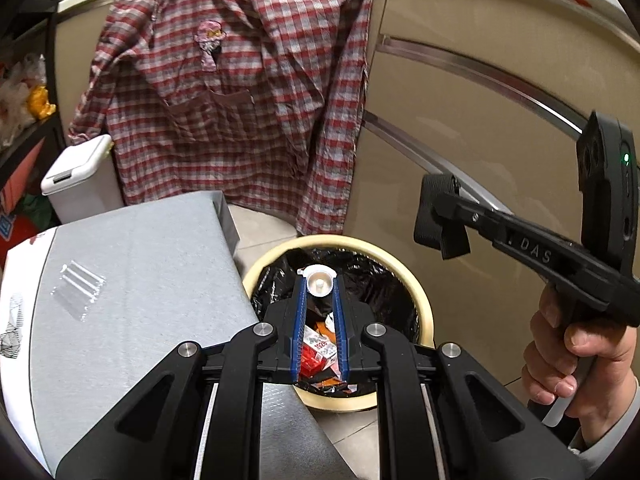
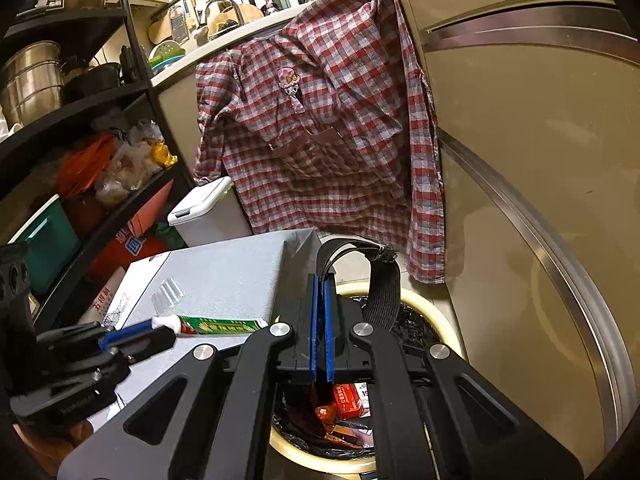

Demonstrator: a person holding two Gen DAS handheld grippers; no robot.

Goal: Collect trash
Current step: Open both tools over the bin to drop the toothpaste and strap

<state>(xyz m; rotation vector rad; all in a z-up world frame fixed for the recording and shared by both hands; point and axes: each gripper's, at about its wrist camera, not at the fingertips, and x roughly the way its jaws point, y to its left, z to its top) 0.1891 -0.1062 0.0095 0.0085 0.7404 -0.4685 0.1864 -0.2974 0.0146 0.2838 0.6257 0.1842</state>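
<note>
Left wrist view has my left tongs (image 1: 320, 286) narrowed onto the white cap end of a toothpaste tube (image 1: 319, 280), held right over the mouth of the round cream-rimmed bin (image 1: 425, 312). From the right wrist view that same tube shows as a green and white length (image 2: 216, 326) sticking out sideways from the left tongs (image 2: 138, 334), above the edge of the grey box (image 2: 224, 276) beside the bin. My right tongs (image 2: 320, 280) are pinched tight on a loop of black elastic strap (image 2: 380, 280), which hangs above the far side of the bin (image 2: 424, 304); in the left view the strap (image 1: 434, 216) dangles from them, just short of the cabinet front.

Inside the black liner (image 1: 376, 280) there is already a red carton (image 1: 314, 356), orange wrappers and other scraps, so I judge a fair part of the collecting is done. What is left in hand is dropping the tube and the strap; both pieces sit over or close to the opening, so I judge release is the next step for each. On the grey box a clear plastic piece (image 1: 78, 282) lies well apart from the bin and may also need picking up, though I cannot tell if it counts as rubbish.
</note>
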